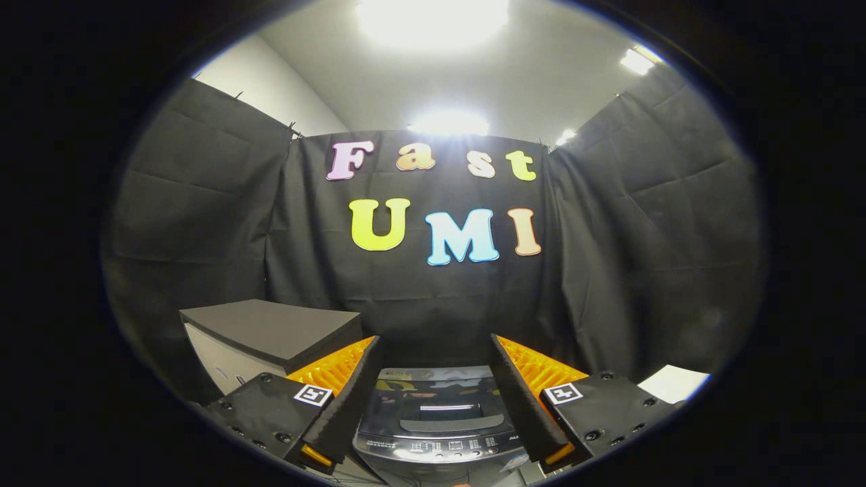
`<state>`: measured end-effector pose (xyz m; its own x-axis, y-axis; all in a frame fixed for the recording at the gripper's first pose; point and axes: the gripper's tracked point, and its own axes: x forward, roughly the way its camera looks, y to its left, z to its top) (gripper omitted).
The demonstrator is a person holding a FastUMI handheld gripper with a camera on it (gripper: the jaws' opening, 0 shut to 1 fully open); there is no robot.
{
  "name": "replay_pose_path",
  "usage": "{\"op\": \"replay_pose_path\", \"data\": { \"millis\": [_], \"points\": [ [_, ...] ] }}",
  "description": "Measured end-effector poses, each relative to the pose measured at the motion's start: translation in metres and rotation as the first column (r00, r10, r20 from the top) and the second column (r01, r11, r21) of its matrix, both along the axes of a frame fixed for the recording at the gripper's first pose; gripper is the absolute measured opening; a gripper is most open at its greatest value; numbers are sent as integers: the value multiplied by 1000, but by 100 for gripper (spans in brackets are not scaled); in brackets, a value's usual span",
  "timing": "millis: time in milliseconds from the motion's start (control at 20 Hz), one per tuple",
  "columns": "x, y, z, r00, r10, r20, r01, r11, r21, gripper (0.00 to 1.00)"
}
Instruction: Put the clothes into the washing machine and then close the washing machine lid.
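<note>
My gripper (436,399) is spread wide with nothing between its fingers, which I judge leaves it ready either to take up laundry or to press a lid. Between and just beyond the fingers sits the top-loading washing machine (436,443), its glass lid (436,402) apparently lying flat over the tub with patterned fabric showing through, control panel nearest me. Beside it on one side stands a dark-topped cabinet (270,331), near the booth wall.
</note>
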<state>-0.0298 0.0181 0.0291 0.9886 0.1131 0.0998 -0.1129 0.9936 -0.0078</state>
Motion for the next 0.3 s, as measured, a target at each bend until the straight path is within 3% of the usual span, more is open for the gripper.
{"op": "replay_pose_path", "data": {
  "millis": [300],
  "points": [
    [-2,2,5,1000,-6,3,6,1000,0,98]
  ]
}}
